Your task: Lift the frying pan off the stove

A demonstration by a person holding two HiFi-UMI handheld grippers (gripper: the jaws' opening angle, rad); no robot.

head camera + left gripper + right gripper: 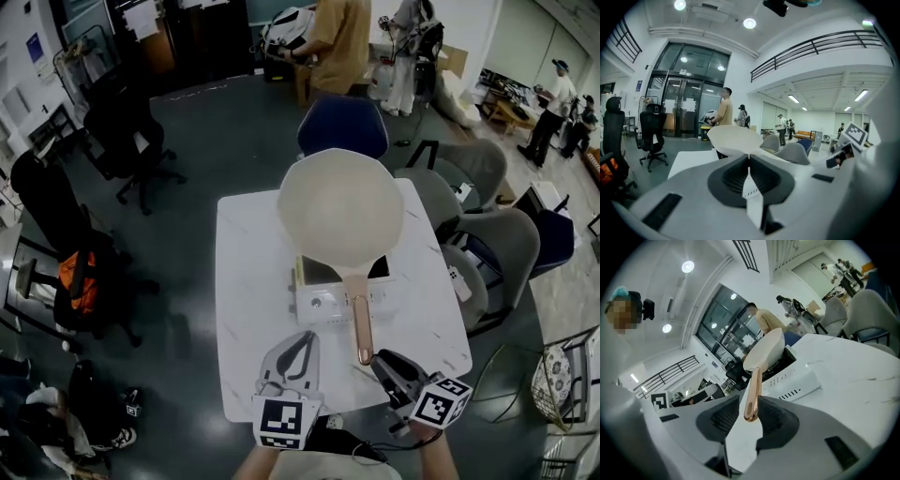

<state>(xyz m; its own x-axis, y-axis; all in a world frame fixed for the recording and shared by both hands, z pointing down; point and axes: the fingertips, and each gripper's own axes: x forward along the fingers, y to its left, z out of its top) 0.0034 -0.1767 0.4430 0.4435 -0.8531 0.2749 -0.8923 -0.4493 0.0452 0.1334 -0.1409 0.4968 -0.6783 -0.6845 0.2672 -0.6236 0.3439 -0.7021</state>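
A cream frying pan [342,211] sits on a white portable stove [323,302] on a white marble table [248,281]. Its copper handle [361,319] points toward me. My right gripper [380,360] stands at the handle's near end. In the right gripper view the jaws of my right gripper [750,412] are apart, with the handle tip [753,394] between them; a gap shows on its left side. The pan [765,352] and stove [792,376] lie beyond. My left gripper [303,339] is shut and empty over the table's near edge, left of the handle. In its own view my left gripper [749,158] faces the pan [736,137].
A blue chair [342,127] stands behind the table and grey chairs [487,244] crowd its right side. Black office chairs [56,244] stand on the floor at the left. Several people stand far back in the room.
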